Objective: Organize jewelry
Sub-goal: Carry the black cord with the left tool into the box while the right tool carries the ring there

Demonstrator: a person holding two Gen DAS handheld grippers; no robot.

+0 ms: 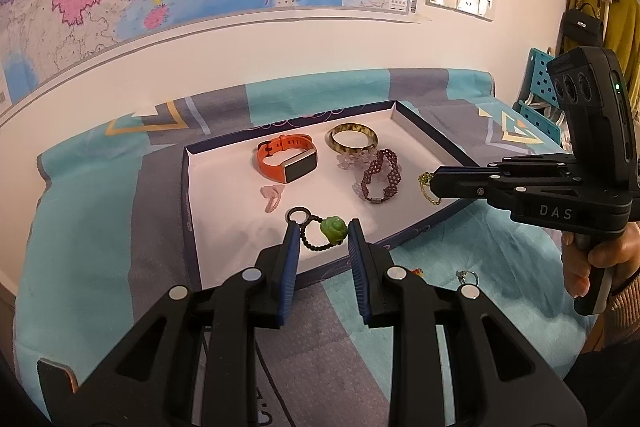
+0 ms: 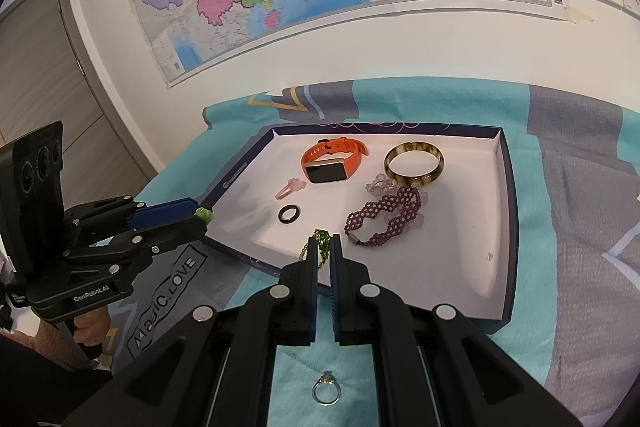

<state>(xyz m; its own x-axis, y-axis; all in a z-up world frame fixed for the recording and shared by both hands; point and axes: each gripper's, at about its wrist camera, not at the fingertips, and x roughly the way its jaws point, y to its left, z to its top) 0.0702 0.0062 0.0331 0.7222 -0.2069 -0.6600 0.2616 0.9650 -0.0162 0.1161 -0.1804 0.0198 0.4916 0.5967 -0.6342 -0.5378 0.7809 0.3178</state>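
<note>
Left gripper [image 1: 323,234] fingers lightly pinch the green charm [image 1: 333,229] of a black beaded cord over the tray [image 1: 192,211]; right gripper [image 2: 325,247] fingers clamp a green-gold chain [image 2: 320,247] at the tray's near edge.

In the left wrist view the left hand-held gripper [image 1: 322,233] covers part of the black bead cord [image 1: 310,241] beside the green charm [image 1: 333,229], and its fingers hide the box's [image 1: 188,195] near rim. The right hand-held gripper [image 1: 430,183] hides most of the gold chain [image 1: 428,195]. The silver ring [image 1: 466,277] on the bedspread [image 1: 92,227] is too small to make out. The person's hand [image 1: 600,259] is cut by the right edge.
</note>
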